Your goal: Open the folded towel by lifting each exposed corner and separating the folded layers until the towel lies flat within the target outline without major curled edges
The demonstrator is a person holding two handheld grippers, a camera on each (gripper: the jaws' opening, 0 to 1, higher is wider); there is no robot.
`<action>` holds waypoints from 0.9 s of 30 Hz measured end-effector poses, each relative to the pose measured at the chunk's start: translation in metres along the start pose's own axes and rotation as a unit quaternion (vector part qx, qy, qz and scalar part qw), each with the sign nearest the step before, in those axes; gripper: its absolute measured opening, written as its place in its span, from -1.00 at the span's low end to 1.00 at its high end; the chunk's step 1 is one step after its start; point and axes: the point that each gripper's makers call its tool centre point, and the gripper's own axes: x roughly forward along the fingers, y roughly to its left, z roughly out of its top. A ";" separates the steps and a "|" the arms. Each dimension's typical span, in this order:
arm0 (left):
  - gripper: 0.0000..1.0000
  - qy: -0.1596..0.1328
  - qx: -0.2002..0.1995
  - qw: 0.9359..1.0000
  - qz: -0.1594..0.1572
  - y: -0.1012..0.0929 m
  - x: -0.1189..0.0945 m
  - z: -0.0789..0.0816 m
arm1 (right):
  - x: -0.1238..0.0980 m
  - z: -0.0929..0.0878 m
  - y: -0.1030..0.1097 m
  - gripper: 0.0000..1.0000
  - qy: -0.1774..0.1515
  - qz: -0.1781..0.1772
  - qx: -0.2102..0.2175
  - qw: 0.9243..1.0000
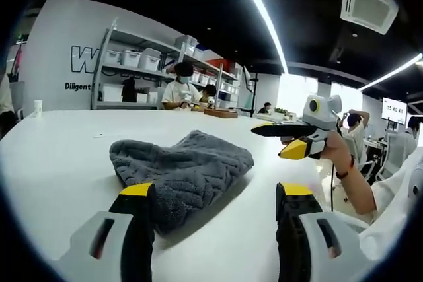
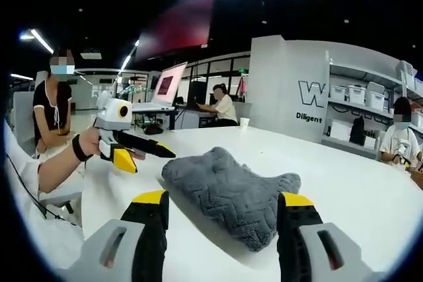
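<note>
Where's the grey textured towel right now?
The grey textured towel lies bunched on the white table, just ahead of the open left gripper; in the right gripper view it sits between the open right gripper jaws.

We are in an open-plan lab or workshop office. Behind the white table (image 1: pixel 59 163) we see metal shelves (image 1: pixel 142 70) stacked with white bins (image 1: pixel 132 57), set against a wall (image 1: pixel 66 51) lettered with a big "W" and "Diligent". Light strips (image 1: pixel 261 11) and an air-conditioning vent (image 1: pixel 369 3) sit in the dark ceiling. People (image 1: pixel 180 90) work at desks, one near a large monitor (image 2: pixel 168 84), and a wall clock display (image 1: pixel 394 109) glows at the far side.
</note>
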 end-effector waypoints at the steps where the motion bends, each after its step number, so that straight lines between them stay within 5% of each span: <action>1: 0.44 -0.001 0.003 1.000 0.000 -0.001 0.000 0.000 | 0.000 0.000 -0.001 0.30 0.000 -0.001 0.001 1.000; 27: 0.40 -0.004 -0.009 1.000 0.011 0.002 0.004 -0.004 | 0.007 -0.011 -0.014 0.27 0.015 -0.005 0.015 1.000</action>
